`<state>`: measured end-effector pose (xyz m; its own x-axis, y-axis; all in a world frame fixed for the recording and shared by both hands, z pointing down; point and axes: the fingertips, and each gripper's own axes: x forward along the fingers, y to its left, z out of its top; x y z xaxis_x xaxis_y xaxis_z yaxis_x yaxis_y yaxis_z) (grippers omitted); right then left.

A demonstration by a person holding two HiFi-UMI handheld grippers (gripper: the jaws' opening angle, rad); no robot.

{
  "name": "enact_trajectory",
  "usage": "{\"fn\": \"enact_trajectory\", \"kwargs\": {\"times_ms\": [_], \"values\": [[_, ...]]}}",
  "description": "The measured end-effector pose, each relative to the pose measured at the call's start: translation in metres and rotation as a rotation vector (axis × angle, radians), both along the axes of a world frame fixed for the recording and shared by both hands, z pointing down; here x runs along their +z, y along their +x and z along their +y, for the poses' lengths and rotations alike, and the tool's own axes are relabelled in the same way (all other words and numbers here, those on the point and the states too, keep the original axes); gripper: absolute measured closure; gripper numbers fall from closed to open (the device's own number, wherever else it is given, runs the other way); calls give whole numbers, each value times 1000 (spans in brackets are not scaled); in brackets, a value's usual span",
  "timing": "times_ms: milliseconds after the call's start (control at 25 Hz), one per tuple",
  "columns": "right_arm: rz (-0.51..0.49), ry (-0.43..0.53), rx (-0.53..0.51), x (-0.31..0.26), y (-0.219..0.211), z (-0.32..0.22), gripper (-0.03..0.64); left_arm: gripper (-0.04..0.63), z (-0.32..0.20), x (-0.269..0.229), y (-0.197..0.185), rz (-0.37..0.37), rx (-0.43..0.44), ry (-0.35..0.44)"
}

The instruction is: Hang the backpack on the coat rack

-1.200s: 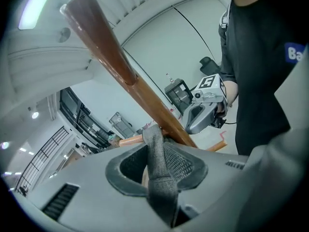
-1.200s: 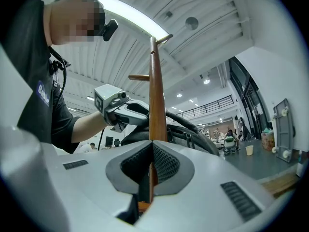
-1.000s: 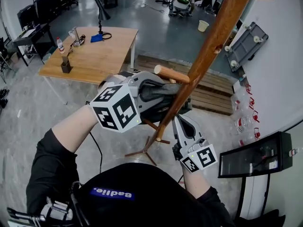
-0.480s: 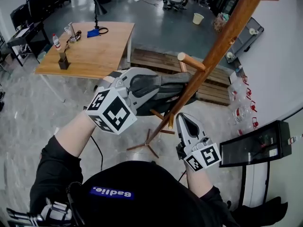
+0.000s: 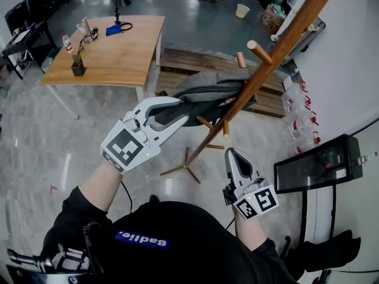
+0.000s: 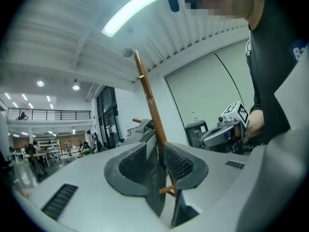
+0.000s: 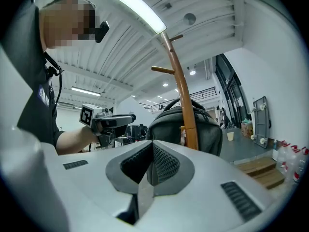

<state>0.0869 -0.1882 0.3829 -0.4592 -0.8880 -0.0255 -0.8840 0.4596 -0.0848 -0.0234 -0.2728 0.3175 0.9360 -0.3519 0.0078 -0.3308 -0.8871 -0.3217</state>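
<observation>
Head view caught the left gripper with its jaws just spread wide and nothing between them, drawn back from the pole it had crowded a second before; the right gripper hung closed and empty, lower than earlier; the grey backpack hung on the coat rack unaided, so the hanging looked done, only the retreat left.
</observation>
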Motion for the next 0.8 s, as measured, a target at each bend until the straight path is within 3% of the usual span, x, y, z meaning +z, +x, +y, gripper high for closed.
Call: {"fn": "enact_trajectory", "kwargs": {"times_ms": [120, 280, 520, 800], "values": [[-14, -9, -36, 7, 1, 22, 620, 477, 38, 12, 1, 75, 7, -81], [-38, -8, -126, 17, 7, 59, 620, 491, 100, 26, 12, 161, -53, -122], [-71, -44, -260, 40, 30, 123, 620, 499, 177, 68, 47, 139, -184, -236], [-93, -93, -294, 52, 34, 177, 620, 543, 250, 86, 73, 144, -160, -330]]}}
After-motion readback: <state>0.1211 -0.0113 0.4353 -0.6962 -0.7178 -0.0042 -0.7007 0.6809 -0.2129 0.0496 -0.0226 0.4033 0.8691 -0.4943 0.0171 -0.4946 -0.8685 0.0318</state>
